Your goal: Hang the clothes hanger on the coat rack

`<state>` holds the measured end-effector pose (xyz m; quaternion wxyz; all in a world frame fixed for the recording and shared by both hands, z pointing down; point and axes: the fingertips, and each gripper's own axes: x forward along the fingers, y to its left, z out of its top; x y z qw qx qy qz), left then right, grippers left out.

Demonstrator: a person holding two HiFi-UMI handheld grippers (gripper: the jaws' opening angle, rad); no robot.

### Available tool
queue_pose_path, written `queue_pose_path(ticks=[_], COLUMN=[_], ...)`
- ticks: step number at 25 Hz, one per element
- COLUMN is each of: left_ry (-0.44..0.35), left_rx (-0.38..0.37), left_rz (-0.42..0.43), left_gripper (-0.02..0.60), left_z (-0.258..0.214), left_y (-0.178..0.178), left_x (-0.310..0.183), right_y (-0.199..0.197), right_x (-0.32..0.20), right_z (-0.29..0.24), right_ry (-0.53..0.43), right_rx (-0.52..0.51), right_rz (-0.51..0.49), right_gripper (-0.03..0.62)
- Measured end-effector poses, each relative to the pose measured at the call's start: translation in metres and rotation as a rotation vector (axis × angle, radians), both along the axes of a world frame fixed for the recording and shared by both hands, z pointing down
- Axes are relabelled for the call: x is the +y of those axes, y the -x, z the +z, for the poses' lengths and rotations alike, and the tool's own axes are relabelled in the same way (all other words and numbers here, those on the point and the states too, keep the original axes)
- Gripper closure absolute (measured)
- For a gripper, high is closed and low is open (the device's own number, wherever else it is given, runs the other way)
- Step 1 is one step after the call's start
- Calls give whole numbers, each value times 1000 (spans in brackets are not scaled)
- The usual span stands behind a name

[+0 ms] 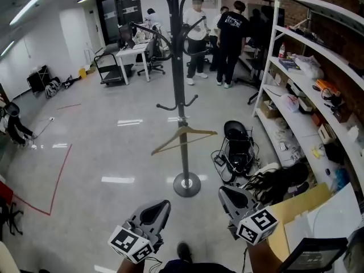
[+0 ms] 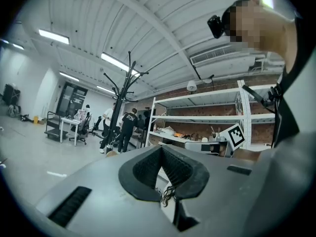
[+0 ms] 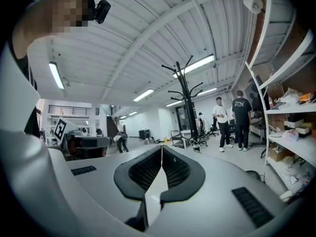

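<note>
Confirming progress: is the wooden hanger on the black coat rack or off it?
On: the tan wooden clothes hanger hangs tilted on the black metal coat rack's pole, off the floor; peg unclear.

Bare floor (image 1: 114, 152) lies between the shut left claw (image 1: 154, 208), the shut right claw (image 1: 228, 194) and the round base of the coat rack (image 1: 178, 67), so the straight way to its pole is open. Left of the rack the floor is wide and free, crossed only by a red tape line (image 1: 60, 175). Low on the pole a wooden hanger (image 1: 183, 136) juts to both sides, with curved hooks above it. Right of the rack the way is cramped: a heap of black cables (image 1: 228, 161), dark bags (image 1: 281, 181) and the shelving unit (image 1: 268, 61) along the floor's right edge. People (image 1: 230, 33) stand beyond the rack.
</note>
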<state>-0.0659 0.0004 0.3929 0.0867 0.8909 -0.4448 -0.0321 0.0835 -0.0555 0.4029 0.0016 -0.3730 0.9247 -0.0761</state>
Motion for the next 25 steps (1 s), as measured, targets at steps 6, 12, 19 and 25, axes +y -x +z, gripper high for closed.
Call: queue_pose_path(ticks=[6, 12, 19, 25], left_ry=[19, 63, 45, 45], left_rx=[-19, -43, -60, -89], left_rz=[-59, -91, -97, -79], left_gripper=[581, 581, 581, 581], left_z=[1, 5, 0, 13], left_y=[-45, -66, -51, -15], left_x=[59, 110, 173, 230], right_y=[-43, -67, -57, -34], right_x=[68, 110, 162, 226], right_z=[11, 14, -5, 0], right_ry=[27, 52, 2, 4], right_rx=[5, -9, -12, 13], right_rz=[-60, -70, -41, 11], right_gripper=[588, 588, 588, 588])
